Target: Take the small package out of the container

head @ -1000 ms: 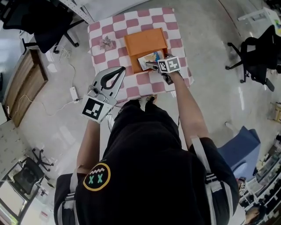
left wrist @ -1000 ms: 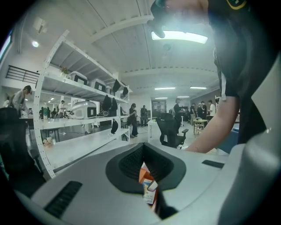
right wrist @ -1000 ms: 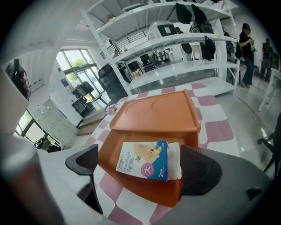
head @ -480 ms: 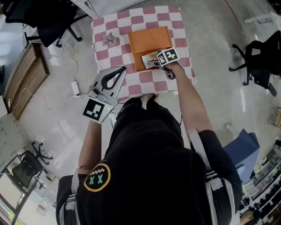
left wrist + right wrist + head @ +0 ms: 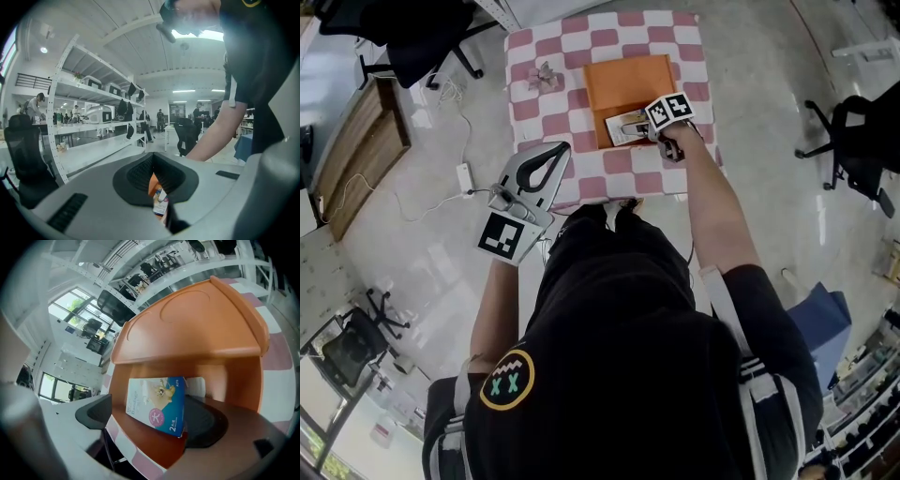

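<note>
An orange container (image 5: pixel 628 80) lies on the pink-and-white checked table (image 5: pixel 539 117) with its open end toward me. In its mouth rests the small package (image 5: pixel 622 127), a blue-and-white box with a cartoon dog (image 5: pixel 157 401). My right gripper (image 5: pixel 639 127) reaches into the container (image 5: pixel 197 329). Its jaws are closing with the package between them: the right pad (image 5: pixel 206 423) lies against the box, while the left pad (image 5: pixel 93 414) stands apart from it. My left gripper (image 5: pixel 555 150) hangs off the table's near-left edge, jaws together and empty (image 5: pixel 157 187).
A small crumpled grey thing (image 5: pixel 546 75) lies at the table's far left. A wooden board (image 5: pixel 356 155) and a power strip (image 5: pixel 464 175) lie on the floor to the left. Office chairs stand at the far left (image 5: pixel 412 37) and right (image 5: pixel 858 141).
My right gripper has pushed a little farther into the container's mouth, over the package. The left gripper has stayed where it was.
</note>
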{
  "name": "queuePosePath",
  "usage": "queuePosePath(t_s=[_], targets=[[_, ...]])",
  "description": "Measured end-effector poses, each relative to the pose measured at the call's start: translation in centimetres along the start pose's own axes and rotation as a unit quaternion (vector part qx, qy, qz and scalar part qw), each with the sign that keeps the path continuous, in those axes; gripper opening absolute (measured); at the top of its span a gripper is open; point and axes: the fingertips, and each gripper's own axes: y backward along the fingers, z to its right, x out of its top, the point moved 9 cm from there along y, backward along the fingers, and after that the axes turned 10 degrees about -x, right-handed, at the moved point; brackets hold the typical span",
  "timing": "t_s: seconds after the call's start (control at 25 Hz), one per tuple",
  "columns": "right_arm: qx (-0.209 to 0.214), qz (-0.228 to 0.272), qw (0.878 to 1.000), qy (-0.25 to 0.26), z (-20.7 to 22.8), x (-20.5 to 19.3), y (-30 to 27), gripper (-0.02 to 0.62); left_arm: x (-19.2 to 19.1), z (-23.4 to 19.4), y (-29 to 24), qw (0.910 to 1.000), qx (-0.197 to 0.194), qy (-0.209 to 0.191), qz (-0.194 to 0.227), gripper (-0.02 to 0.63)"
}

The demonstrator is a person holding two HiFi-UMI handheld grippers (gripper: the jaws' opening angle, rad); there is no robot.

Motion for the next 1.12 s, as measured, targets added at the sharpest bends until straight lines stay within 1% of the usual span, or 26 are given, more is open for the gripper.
queuePosePath(t_s=[0.16,0.24,0.32,0.36,0.4,0.44,0.48,0.52,0.6,0.64,0.68,0.76,0.88,1.12], targets=[[0.04,-0.01,0.999,0.011,0.3,-0.2,0.5,0.406,-0.2,0.5,0.2,1.0,0.006,0.001,-0.006,0.017],[0.053,-0.01,0.998,0.018,0.5,-0.2,0.6,0.365,-0.4,0.7,0.2,0.9999,0.008,0.004,-0.008,0.017],[0.066,-0.009,0.998,0.023,0.5,-0.2,0.8,0.303,-0.3,0.7,0.1,0.9999,0.009,0.004,-0.008,0.017],[0.076,-0.006,0.997,0.017,0.4,-0.2,0.9,0.274,-0.3,0.8,0.1,0.9999,0.01,0.005,-0.008,0.017],[0.09,0.001,0.996,0.004,0.4,-0.1,1.0,0.226,-0.3,0.8,0.1,0.9999,0.01,0.005,-0.009,0.017],[0.104,0.01,0.994,-0.016,0.3,0.0,1.0,0.2,-0.3,0.8,0.1,0.9999,0.01,0.005,-0.009,0.017],[0.113,0.019,0.993,-0.033,0.3,0.1,1.0,0.202,-0.4,0.9,0.0,0.9999,0.011,0.004,-0.009,0.017],[0.115,0.025,0.992,-0.042,0.4,0.1,1.0,0.187,-0.4,1.0,0.0,0.9999,0.011,0.004,-0.009,0.017],[0.109,0.033,0.993,-0.038,0.6,0.1,1.0,0.146,-0.5,1.2,0.0,0.9999,0.011,0.004,-0.009,0.017],[0.105,0.035,0.993,-0.034,0.7,0.1,1.0,0.11,-0.6,1.2,0.0,0.9999,0.012,0.004,-0.009,0.017],[0.105,0.037,0.993,-0.034,0.7,0.1,1.1,0.039,-0.6,1.2,0.0,0.9999,0.012,0.004,-0.01,0.017],[0.118,0.043,0.991,-0.037,0.6,0.1,1.3,0.025,-0.6,1.2,-0.1,0.9999,0.012,0.003,-0.01,0.017],[0.133,0.05,0.989,-0.032,0.1,-0.1,1.7,0.023,-0.3,1.5,-0.3,0.9999,0.01,-0.001,-0.01,0.017],[0.122,0.077,0.989,0.016,-1.2,-0.5,3.1,0.021,0.3,2.0,-0.8,0.9999,0.001,-0.01,-0.002,0.017]])
